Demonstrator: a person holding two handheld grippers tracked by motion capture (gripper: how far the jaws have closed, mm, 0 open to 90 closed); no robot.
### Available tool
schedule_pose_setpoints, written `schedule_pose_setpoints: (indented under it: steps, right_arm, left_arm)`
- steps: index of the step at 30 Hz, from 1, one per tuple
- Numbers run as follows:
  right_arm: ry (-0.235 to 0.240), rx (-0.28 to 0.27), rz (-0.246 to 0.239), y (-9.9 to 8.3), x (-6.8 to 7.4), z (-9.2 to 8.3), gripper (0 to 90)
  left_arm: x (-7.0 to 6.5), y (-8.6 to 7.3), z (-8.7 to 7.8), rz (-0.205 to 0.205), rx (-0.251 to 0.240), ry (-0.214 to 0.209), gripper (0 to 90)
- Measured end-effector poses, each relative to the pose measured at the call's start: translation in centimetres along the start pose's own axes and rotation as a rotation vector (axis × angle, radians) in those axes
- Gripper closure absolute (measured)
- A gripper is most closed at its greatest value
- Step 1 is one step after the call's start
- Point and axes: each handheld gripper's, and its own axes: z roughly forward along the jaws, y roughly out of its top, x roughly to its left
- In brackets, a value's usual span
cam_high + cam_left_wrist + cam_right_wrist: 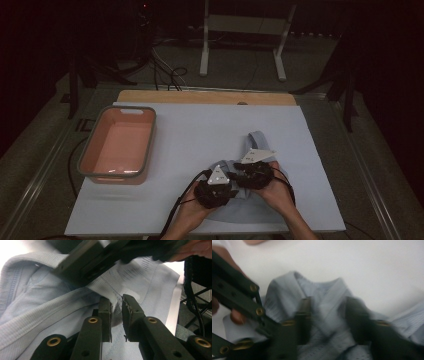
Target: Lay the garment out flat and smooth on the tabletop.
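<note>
A white worktop (190, 135) in a dark room holds a pink basin (120, 145). The left hand-held gripper (116, 308) pinches a fold of the pale blue shirt (257, 142). The right hand-held gripper (328, 315) straddles the fabric, jaws apart.

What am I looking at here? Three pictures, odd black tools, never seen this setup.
No robot: a person holds a hand-operated two-jaw gripper in each hand. The high view looks down on the table; the other two come from cameras riding on each gripper, looking along its jaws. On the table lie a pale blue shirt and, at the left, an orange bin, apparently with nothing in it. The left gripper has pinched a fold of the shirt near the collar. The right gripper sits over the collar with its jaws apart, fabric between them; that view is blurred, so a grip cannot be confirmed.
</note>
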Motion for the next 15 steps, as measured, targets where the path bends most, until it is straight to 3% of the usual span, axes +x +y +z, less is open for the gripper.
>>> schedule_pose_setpoints:
  steps: [2, 3, 8, 12, 15]
  right_arm:
    - [-0.005, 0.018, -0.017, -0.1, 0.1, 0.1, 79.9]
    - [-0.023, 0.024, -0.023, -0.1, 0.1, -0.1, 82.7]
    - [-0.057, -0.022, -0.017, -0.1, 0.0, -1.7, 84.3]
    - [-0.080, -0.078, -0.024, 0.1, -0.3, -3.3, 84.3]
    - [-0.092, -0.109, -0.023, 0.3, -0.6, -4.3, 84.4]
  left_arm:
    - [0.2, 0.0, -0.4, -0.004, -0.006, -0.006, 75.4]
    - [0.3, 0.0, -0.6, 0.001, -0.009, -0.010, 73.8]
    - [1.4, 0.3, -3.0, -0.020, -0.089, 0.003, 66.3]
    - [3.1, 1.0, -4.9, -0.042, -0.129, 0.093, 64.3]
    - [4.7, 1.2, -5.4, -0.082, -0.123, 0.155, 61.7]
